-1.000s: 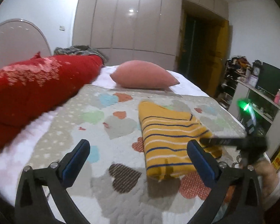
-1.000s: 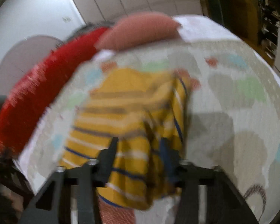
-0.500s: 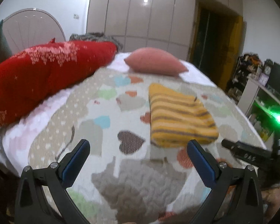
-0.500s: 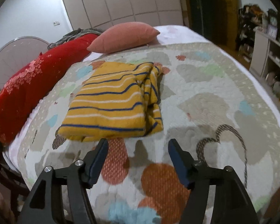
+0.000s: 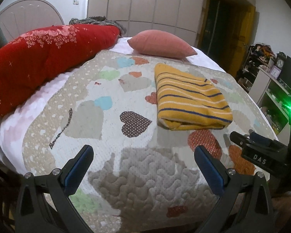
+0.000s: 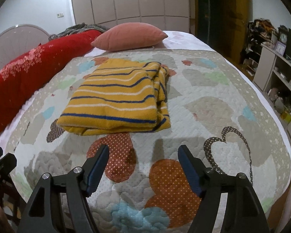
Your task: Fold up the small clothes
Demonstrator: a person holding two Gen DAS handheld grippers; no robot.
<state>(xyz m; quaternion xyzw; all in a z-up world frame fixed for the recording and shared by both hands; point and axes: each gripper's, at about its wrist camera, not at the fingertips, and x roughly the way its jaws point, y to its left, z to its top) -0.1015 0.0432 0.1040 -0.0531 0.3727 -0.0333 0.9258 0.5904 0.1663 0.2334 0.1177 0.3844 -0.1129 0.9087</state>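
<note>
A yellow garment with blue and white stripes (image 5: 190,99) lies folded into a neat rectangle on the heart-patterned quilt (image 5: 110,120); it also shows in the right wrist view (image 6: 118,101). My left gripper (image 5: 143,155) is open and empty, held back from the garment near the quilt's front edge. My right gripper (image 6: 143,155) is open and empty, a short way in front of the garment's near fold. The right gripper's body shows at the right edge of the left wrist view (image 5: 261,153).
A red bolster (image 5: 40,62) lies along the bed's left side. A pink pillow (image 6: 130,36) rests at the head of the quilt. Shelves with clutter (image 6: 277,73) stand to the right. Wardrobe doors (image 5: 145,2) fill the back wall.
Both grippers have pulled back from the garment toward the near edge of the bed. The right gripper let go of the garment, which now lies folded flat.
</note>
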